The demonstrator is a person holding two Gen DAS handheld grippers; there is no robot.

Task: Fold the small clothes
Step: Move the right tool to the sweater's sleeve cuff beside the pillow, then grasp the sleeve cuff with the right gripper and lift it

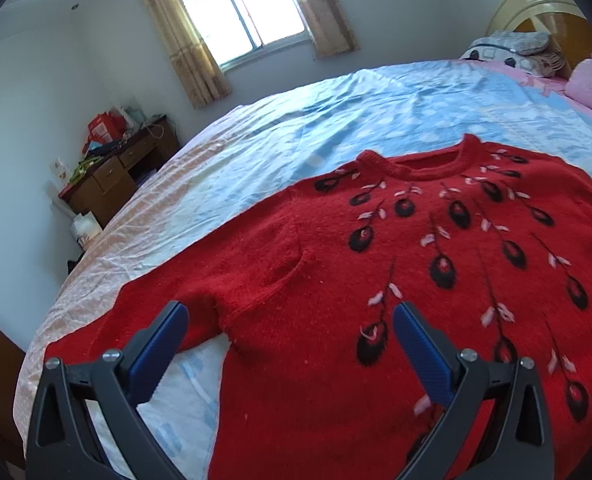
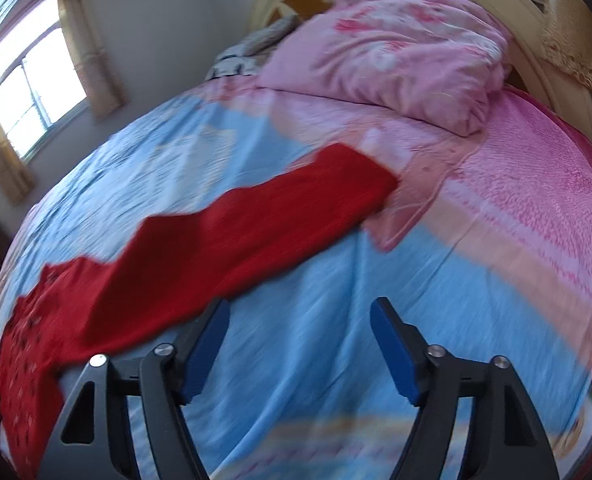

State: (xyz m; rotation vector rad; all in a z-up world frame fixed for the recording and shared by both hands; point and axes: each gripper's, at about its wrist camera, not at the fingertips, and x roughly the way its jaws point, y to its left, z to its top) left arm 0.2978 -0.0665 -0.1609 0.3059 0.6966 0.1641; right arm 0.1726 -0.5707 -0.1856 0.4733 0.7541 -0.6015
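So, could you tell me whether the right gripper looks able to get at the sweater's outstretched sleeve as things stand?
Probably yes: the right gripper is open and empty, and the red sleeve lies flat on the bedsheet just ahead, uncovered.

Right gripper over the bed

The right gripper [image 2: 300,312] hung with fingers [image 2: 394,350] apart, nothing between them, above the blue bedsheet [image 2: 316,360]; the red sweater's sleeve [image 2: 280,208] stretched toward a pink quilt [image 2: 396,60].

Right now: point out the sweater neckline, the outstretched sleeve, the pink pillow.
sweater neckline [image 1: 426,162]: left wrist view, on the ribbed collar.
outstretched sleeve [image 2: 296,208]: right wrist view, mid-sleeve.
pink pillow [image 2: 396,60]: right wrist view, its top face.
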